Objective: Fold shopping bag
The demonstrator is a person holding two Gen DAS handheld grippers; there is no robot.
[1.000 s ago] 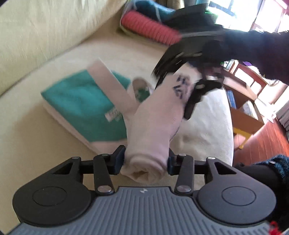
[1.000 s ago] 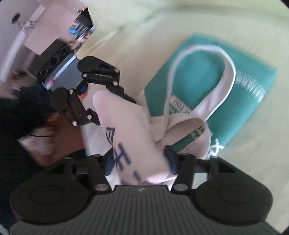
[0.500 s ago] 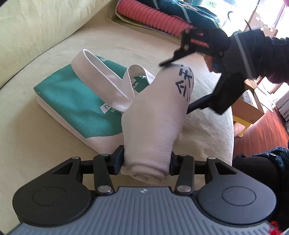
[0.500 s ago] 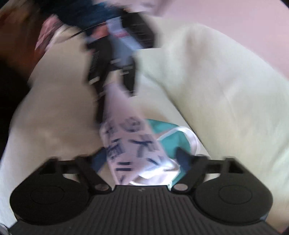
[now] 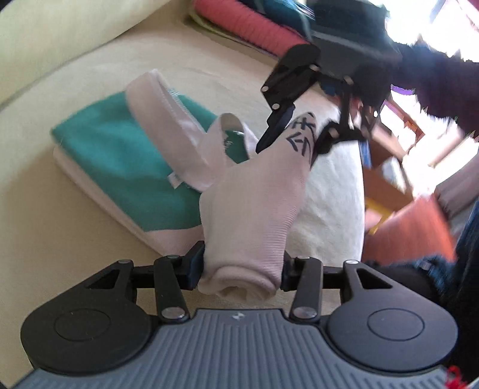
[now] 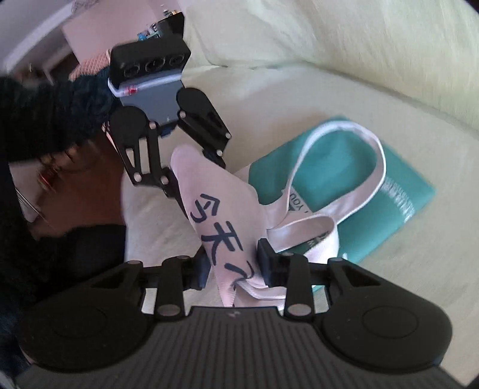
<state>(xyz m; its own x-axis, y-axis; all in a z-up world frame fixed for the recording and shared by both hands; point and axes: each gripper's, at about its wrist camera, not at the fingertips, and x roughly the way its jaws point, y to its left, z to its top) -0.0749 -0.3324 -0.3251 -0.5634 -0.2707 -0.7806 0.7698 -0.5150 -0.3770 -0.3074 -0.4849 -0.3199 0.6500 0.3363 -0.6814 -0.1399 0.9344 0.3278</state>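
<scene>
A teal and white shopping bag lies folded flat on a cream sofa seat [image 5: 119,155] [image 6: 344,155]. Its white end is rolled into a tube [image 5: 254,206] with dark blue characters [image 6: 221,236], lifted off the seat. White handle straps [image 5: 167,119] [image 6: 371,176] loop over the teal part. My left gripper [image 5: 242,266] is shut on the near end of the roll. My right gripper [image 6: 233,266] is shut on the other end, and it also shows in the left wrist view [image 5: 287,134].
The sofa backrest [image 6: 359,39] rises behind the bag. A red ribbed cushion [image 5: 248,27] and dark cloths lie at the seat's far end. The seat's edge [image 5: 356,209] drops to a wooden floor and low furniture [image 5: 398,185]. The person's face [image 6: 45,185] is close.
The right gripper swung round and closed on the far end of the roll. The left gripper kept its hold; the roll tilted slightly.
</scene>
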